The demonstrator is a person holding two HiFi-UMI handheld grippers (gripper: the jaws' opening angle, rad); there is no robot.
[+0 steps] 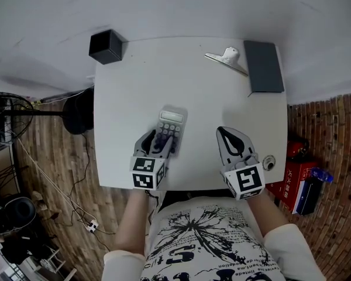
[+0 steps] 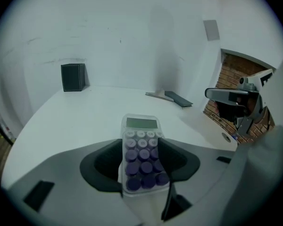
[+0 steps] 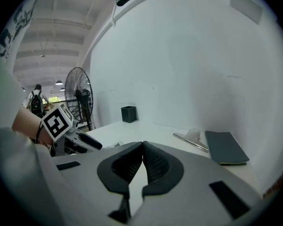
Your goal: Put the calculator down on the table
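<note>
A pale calculator [image 1: 171,127] with purple keys lies on the white table [image 1: 134,86], near its front edge. My left gripper [image 1: 161,140] straddles the calculator's near end. In the left gripper view the calculator [image 2: 141,157] sits between the two dark pads [image 2: 104,166], display end away from me, and the jaws stand wide without clamping it. My right gripper [image 1: 224,132] hovers over the table's front right, apart from the calculator. Its jaws [image 3: 142,144] are shut tip to tip, with nothing between them.
A black box [image 1: 106,46] stands at the table's far left corner. A dark flat pad [image 1: 263,66] and a metal clip [image 1: 227,57] lie at the far right. A cable hole [image 1: 269,161] sits near the right gripper. A fan [image 1: 6,119] stands on the floor at left, red boxes [image 1: 295,177] at right.
</note>
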